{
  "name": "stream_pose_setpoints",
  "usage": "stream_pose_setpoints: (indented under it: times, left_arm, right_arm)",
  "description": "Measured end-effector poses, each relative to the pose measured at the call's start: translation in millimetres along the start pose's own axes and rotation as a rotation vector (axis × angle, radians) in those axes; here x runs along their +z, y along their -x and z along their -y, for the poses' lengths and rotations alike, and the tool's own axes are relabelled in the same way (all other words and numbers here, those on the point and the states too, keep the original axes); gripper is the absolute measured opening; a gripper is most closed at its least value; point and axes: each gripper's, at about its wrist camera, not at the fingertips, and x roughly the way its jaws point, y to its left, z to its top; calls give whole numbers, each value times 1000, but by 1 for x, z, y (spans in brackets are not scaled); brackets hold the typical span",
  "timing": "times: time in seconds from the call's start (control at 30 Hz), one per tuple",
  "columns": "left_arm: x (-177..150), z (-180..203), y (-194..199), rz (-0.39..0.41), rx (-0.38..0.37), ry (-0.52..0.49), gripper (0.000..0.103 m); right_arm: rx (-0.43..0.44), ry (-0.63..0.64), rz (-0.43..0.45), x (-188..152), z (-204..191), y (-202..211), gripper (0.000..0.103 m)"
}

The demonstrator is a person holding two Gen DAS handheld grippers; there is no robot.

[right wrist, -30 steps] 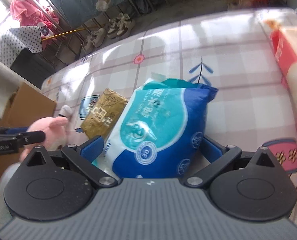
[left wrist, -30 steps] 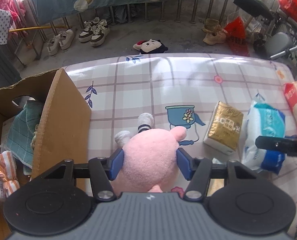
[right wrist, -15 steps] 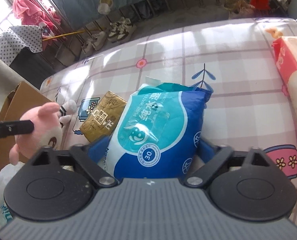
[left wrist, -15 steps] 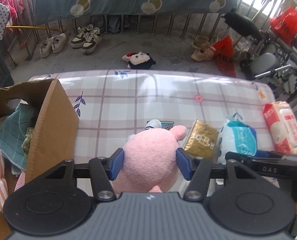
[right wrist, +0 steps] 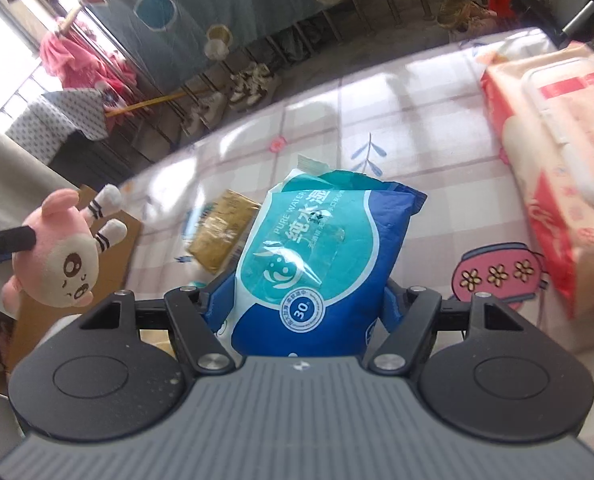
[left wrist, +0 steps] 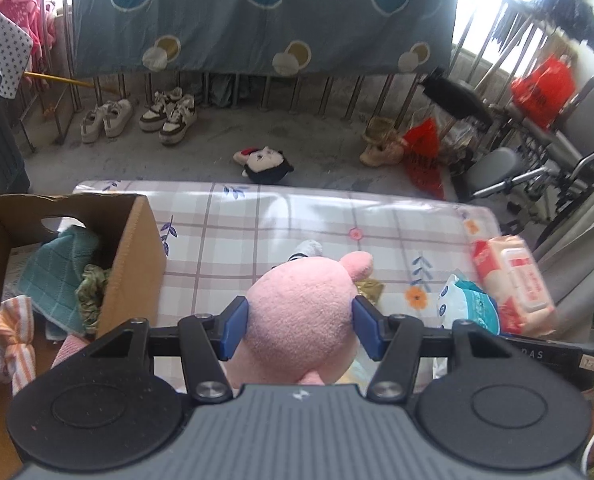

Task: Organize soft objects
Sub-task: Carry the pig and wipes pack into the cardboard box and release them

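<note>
My left gripper (left wrist: 300, 326) is shut on a pink plush toy (left wrist: 303, 320) and holds it in the air above the checked tablecloth (left wrist: 281, 220). The plush also shows in the right wrist view (right wrist: 59, 264), hanging face down from the left gripper's finger. My right gripper (right wrist: 297, 304) is shut on a blue and teal wet-wipes pack (right wrist: 317, 252), lifted off the cloth. The same pack shows in the left wrist view (left wrist: 467, 306). An open cardboard box (left wrist: 129, 264) stands at the left with a teal towel (left wrist: 57, 272) and striped cloth (left wrist: 15, 332) inside.
A gold packet (right wrist: 221, 236) lies on the cloth between the grippers. A red and white wipes pack (right wrist: 565, 172) lies at the right edge of the table. Beyond the far edge are shoes (left wrist: 169, 114), a plush on the floor (left wrist: 263, 162) and chairs (left wrist: 493, 168).
Both grippers have risen with their loads. The pink plush has come off the cloth and hangs in the air. The wipes pack has lifted and tilted up.
</note>
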Motion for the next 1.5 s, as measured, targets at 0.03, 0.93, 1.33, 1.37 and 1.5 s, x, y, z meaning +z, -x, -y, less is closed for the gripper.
stream_pose_setpoints:
  times: [0.03,0.93,1.33,1.37,1.5]
  left_arm:
    - [-2,0,11,12,-4,1,57]
    - [-111,-207,167,162,232,366,58]
    - [-123,-317,95,1,285,456,58]
    - [-125,-321,93,-4,283,462,58]
    - [-126,-329,88,-32,281,465,58]
  right_arm:
    - [16,1,9,0,-1,10,69]
    - [509,383,-258,-41,-330,16,69]
    - [328,498,-570,-92,-456,-122,69]
    - [309,497,-592,-96,-461,-132,69]
    - [251,487,-641,-115,-464,-158,69]
